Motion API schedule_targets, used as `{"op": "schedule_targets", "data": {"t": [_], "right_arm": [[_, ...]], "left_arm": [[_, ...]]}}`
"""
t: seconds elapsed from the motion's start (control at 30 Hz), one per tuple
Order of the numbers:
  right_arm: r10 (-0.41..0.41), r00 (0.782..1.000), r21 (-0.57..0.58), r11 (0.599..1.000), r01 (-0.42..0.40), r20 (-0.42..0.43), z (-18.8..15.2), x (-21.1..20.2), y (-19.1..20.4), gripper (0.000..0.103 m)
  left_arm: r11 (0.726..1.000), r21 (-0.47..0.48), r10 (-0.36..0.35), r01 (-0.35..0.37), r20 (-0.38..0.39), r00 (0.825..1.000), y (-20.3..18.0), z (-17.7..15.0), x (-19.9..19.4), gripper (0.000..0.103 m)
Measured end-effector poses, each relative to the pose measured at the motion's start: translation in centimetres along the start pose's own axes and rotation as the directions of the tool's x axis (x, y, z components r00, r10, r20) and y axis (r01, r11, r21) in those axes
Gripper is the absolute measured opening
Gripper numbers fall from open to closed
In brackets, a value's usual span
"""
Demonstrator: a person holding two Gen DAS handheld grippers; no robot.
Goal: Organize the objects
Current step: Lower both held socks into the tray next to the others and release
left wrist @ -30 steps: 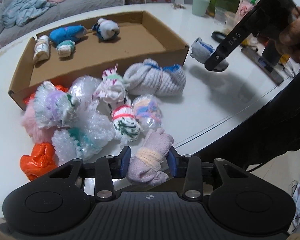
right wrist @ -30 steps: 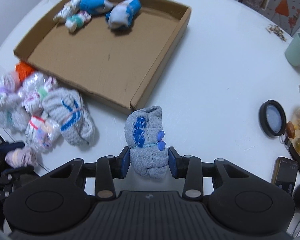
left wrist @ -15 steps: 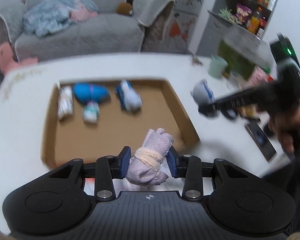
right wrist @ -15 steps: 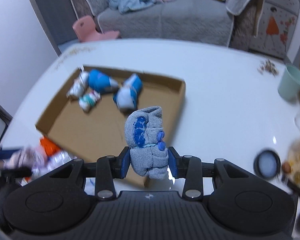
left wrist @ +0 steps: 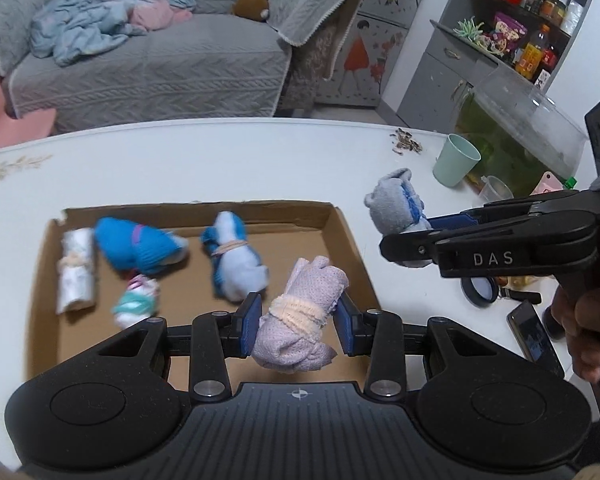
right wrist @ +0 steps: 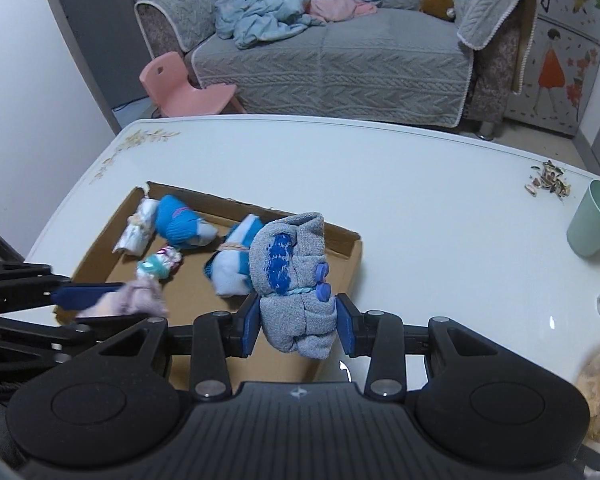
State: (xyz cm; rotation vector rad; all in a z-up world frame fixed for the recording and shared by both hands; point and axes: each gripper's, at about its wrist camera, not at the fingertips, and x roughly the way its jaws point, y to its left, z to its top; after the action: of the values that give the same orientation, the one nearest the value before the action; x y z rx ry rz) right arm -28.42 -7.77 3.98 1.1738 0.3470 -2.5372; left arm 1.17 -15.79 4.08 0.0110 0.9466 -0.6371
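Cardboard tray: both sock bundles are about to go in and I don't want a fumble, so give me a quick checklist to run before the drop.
1. Left claw clamped on the lilac sock bundle: ok.
2. Right claw clamped on the grey-and-blue sock bundle: ok.
3. Lilac bundle over the cardboard tray: ok, it appears to hang over the near right part.
4. Grey-and-blue bundle over the tray: cannot tell; the left view shows it beyond the right wall, the right view near that corner.
5. Bare tray floor free for landing: ok, the four bundles inside sit toward the far side.
6. Claws clear of each other: ok, apart.
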Motion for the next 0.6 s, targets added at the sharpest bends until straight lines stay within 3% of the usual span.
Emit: {"op": "schedule_targets", "data": {"t": [0.33,0.6], "right_arm": [[-0.010,1.000,0.014,1.000,0.010,-0.006,1.1,1.7,-1.3,0.036],[0.005,1.000,-0.006,1.000,-0.005,-0.017,1.9,2.5,-1.4,0.036]], "left_arm": [[1.000,-0.010,0.006,-0.007,-0.047,0.999,-0.4,1.0,7.9,0.045],[0.991,0.052,0.125,-0.124,-0.036,0.991,0.7,1.6,9.4,0.045]]}}
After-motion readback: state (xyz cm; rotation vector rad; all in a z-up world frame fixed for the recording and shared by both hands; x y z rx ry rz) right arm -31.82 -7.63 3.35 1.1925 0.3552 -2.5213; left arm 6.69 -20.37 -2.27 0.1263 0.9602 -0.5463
